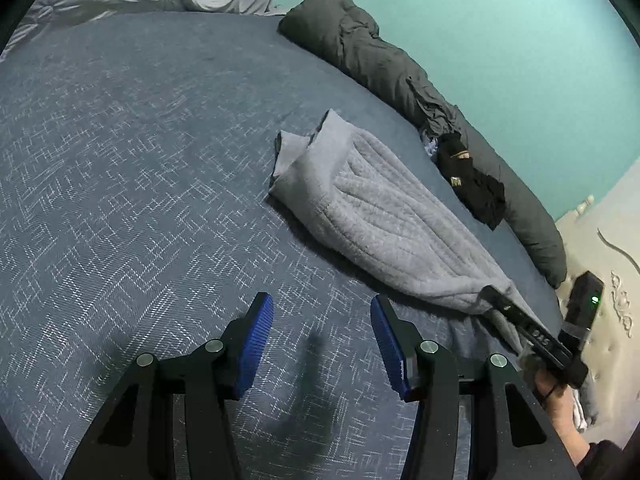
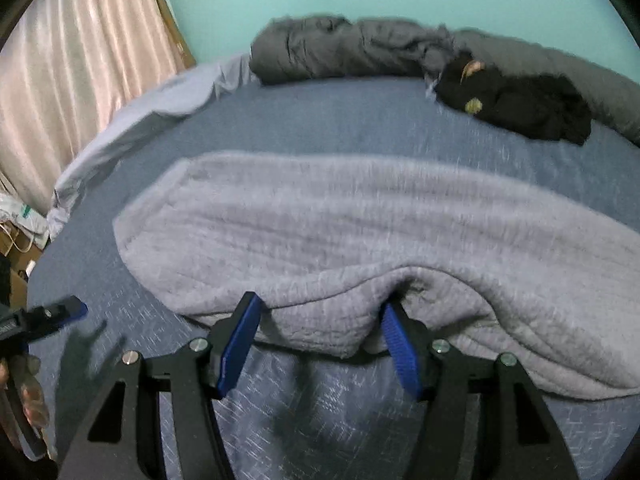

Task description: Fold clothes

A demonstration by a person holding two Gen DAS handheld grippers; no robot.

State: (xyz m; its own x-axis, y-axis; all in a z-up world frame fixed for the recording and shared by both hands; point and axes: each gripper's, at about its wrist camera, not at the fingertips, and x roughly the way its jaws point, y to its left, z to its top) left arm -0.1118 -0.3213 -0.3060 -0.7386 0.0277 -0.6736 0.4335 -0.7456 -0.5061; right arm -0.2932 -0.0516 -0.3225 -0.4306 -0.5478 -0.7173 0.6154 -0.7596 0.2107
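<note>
A grey fleece garment (image 1: pixel 384 216) lies folded lengthwise on the blue bedspread (image 1: pixel 120 160). In the left wrist view my left gripper (image 1: pixel 322 304) hovers open over bare bedspread, left of the garment's near end, with nothing between its blue pads. My right gripper (image 1: pixel 516 316) shows at the right edge of that view, touching the garment's near end. In the right wrist view the garment (image 2: pixel 320 220) stretches across the bed. My right gripper (image 2: pixel 320 308) is open there, and the garment's near edge bulges between its fingers. The left gripper (image 2: pixel 60 314) shows at far left.
A rolled dark grey duvet (image 1: pixel 360 48) runs along the turquoise wall, with a crumpled black garment (image 1: pixel 472 176) beside it. A pale sheet (image 2: pixel 132 128) is bunched at the bed's far corner near a pink curtain (image 2: pixel 72 60). A cream headboard (image 1: pixel 612 280) stands at right.
</note>
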